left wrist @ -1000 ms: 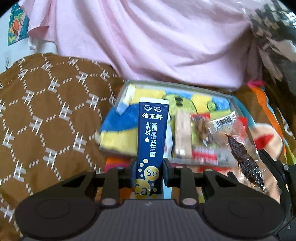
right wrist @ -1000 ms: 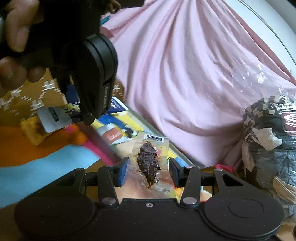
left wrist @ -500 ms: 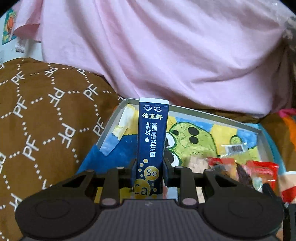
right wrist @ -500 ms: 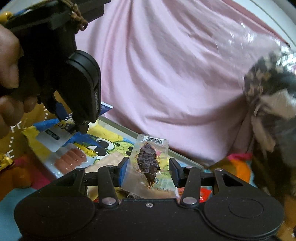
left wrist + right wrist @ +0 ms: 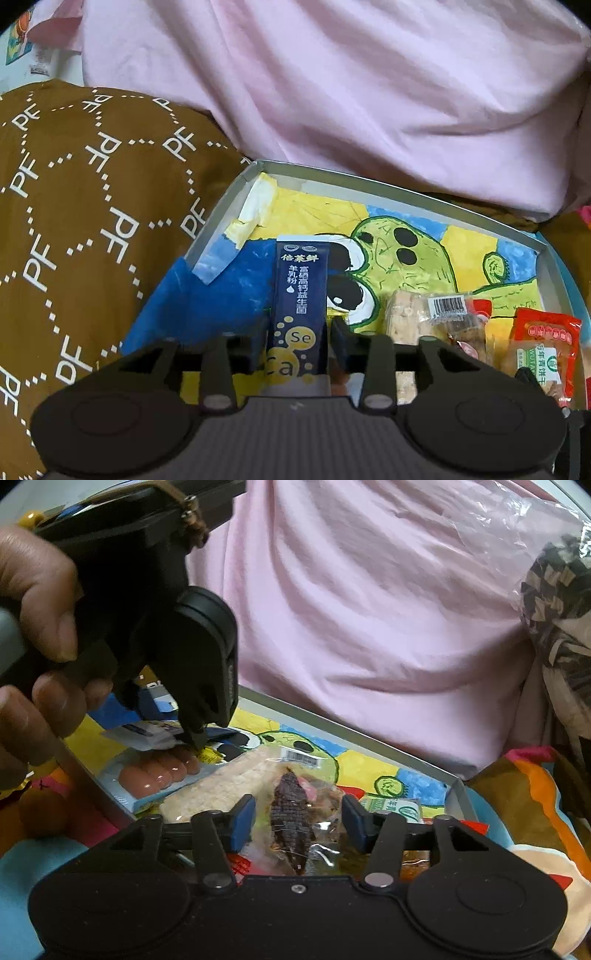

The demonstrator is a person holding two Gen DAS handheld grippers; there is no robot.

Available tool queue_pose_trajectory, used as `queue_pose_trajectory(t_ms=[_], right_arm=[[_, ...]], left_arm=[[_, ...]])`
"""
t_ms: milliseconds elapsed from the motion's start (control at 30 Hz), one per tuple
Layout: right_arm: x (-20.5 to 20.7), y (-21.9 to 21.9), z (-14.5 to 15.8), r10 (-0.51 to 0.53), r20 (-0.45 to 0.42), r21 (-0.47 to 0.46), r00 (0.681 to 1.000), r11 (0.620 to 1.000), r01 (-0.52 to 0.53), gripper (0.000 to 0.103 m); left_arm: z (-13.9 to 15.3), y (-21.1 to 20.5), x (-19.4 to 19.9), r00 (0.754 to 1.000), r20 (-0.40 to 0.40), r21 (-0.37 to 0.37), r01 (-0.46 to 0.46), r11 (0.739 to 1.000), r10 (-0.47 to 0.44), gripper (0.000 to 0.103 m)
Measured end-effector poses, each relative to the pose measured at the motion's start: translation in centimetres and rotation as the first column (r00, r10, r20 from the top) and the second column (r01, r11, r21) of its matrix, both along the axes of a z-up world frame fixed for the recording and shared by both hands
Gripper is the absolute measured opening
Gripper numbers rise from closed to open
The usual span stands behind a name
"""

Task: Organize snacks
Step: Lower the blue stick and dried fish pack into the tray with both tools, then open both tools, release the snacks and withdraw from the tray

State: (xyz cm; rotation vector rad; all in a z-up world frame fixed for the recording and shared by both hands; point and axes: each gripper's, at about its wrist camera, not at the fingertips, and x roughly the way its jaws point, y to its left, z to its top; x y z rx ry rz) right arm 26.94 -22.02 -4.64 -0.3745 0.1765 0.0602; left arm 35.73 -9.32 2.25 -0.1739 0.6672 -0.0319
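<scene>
My left gripper point(image 5: 297, 343) is shut on a dark blue stick sachet point(image 5: 300, 295) and holds it low over the near left part of a shallow grey tray point(image 5: 369, 184) with a cartoon drawing on its floor. My right gripper point(image 5: 298, 823) stands open around a clear packet of dark dried meat point(image 5: 291, 823), which lies among the snacks in the tray point(image 5: 332, 720). The left gripper also shows in the right wrist view point(image 5: 195, 738), with the sachet end under it. A biscuit packet point(image 5: 410, 317) and a red packet point(image 5: 543, 347) lie in the tray.
A pack of small sausages point(image 5: 159, 775) lies at the tray's near left corner. A brown patterned cloth point(image 5: 74, 221) lies left of the tray. A pink sheet point(image 5: 369, 92) hangs behind it. A clear bag of patterned fabric point(image 5: 561, 609) stands at the right.
Both grippers moved forward and down over the tray. The right gripper's jaws have widened and the meat packet now lies on the snacks. The left gripper keeps hold of the sachet.
</scene>
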Motion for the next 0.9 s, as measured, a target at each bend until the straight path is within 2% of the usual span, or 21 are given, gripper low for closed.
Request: queue_pose_trajectory(t_ms=[33,100,167,200,400,500,800,900], right_arm=[[0.0,-0.1,0.1,-0.002,0.000,0.005,1.000,1.000,0.002,0.059],[0.0,-0.4,0.3,-0.002,0.008,0.022,1.000,1.000,0.002,0.064],[-0.2,-0.5,0.4,0.008,0.029,0.028,1.000,1.000,-0.009,0.071],[-0.4,-0.5,0.5,0.013,0.043,0.025,0.999,1.000,-0.014,0.079],[-2.0,-0.9,2.0,0.004,0.096,0.043,0.995,0.999,-0.008,0.098],[-3.0,-1.1,3.2,-0.010,0.111,0.063,0.994,0.998,0.003,0.102],[-7.8,-0.2,5.9,0.062,0.075,0.085,0.995,0.994,-0.069,0.102],[-9.8,-0.1,6.9,0.068,0.068,0.130,0.995,0.989,-0.077,0.102]], left_arm=[[0.2,0.1,-0.2,1.000,0.004,0.003,-0.010,1.000,0.010,0.057],[0.7,0.2,-0.9,0.999,0.022,0.005,-0.027,1.000,0.027,0.075],[1.3,0.5,-1.9,0.998,0.043,-0.009,-0.044,0.999,0.044,0.084],[1.7,0.7,-2.5,0.997,0.055,-0.016,-0.047,0.999,0.048,0.090],[4.1,1.3,-6.1,0.991,0.126,-0.016,-0.052,0.999,0.054,0.102],[5.6,1.5,-7.9,0.986,0.155,-0.013,-0.059,0.998,0.061,0.103],[8.9,2.3,-14.1,0.970,0.227,0.028,-0.093,0.995,0.084,0.103],[9.5,2.9,-16.3,0.966,0.246,0.035,-0.086,0.996,0.074,0.103]])
